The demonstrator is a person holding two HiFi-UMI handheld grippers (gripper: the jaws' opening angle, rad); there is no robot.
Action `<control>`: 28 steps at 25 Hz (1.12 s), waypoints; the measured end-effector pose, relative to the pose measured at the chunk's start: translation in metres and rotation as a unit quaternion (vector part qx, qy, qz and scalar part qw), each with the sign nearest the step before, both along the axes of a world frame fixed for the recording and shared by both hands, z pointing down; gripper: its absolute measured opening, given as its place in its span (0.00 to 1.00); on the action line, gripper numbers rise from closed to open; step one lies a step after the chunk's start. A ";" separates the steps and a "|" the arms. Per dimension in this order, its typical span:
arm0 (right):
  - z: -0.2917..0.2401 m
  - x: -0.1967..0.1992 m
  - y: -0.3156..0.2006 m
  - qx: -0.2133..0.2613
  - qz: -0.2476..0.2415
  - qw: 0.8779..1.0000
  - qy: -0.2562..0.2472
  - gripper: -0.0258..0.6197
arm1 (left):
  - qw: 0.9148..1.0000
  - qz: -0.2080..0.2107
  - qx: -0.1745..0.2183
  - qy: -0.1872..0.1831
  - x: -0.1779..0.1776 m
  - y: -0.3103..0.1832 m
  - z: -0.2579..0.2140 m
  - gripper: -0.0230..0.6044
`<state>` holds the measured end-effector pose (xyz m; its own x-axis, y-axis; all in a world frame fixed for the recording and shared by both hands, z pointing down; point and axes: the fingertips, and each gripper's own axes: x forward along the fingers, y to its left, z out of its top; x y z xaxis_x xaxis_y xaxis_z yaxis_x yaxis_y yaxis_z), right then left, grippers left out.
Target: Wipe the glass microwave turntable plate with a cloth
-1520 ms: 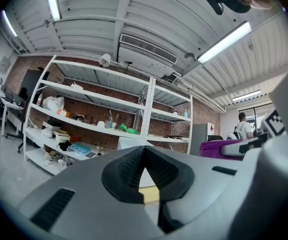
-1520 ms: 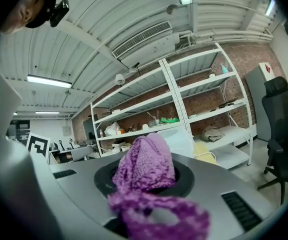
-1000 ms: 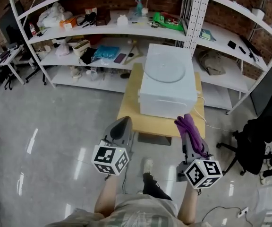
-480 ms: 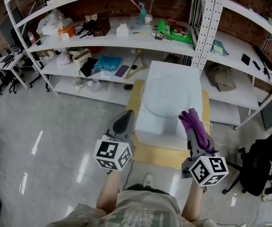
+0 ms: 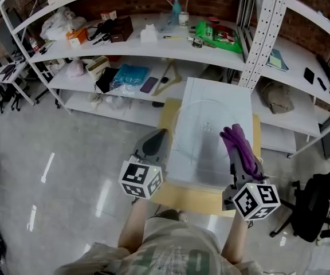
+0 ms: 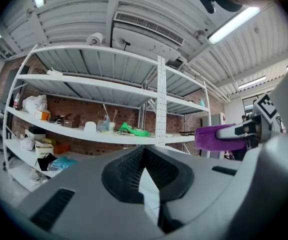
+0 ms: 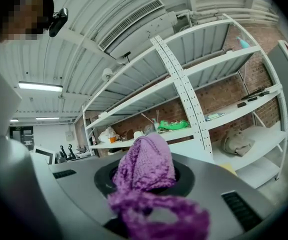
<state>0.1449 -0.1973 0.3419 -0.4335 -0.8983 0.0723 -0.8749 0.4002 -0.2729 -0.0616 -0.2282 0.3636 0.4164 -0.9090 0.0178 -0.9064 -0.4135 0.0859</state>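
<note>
Two closed claws: left claw (image 5: 156, 137) empty, right claw (image 7: 146, 183) pinching cloth (image 5: 239, 145); glass plate (image 5: 202, 125) barely visible.

**A:** Can anyone read any text here? Labels, brands, numbers?

**B:** Nope, nothing legible. The cubes on the left gripper (image 5: 156, 137) and right gripper (image 5: 238, 135) only have black-and-white square markers, no letters. The shirt (image 5: 176, 256) has print, but it's cut off. The boxes on the shelf (image 5: 145, 46) are too small to read.
</note>
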 end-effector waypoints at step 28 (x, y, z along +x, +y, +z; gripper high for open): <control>0.004 -0.066 -0.073 -0.016 -0.081 0.995 0.059 0.12 | 0.992 0.091 -0.062 -0.059 0.025 -0.045 0.079 0.04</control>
<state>0.0785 -0.2707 0.3455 -0.5587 -0.8139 0.1591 -0.8266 0.5310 -0.1865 -0.0366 -0.2728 0.4428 0.5625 -0.8062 0.1836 -0.8240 -0.5649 0.0440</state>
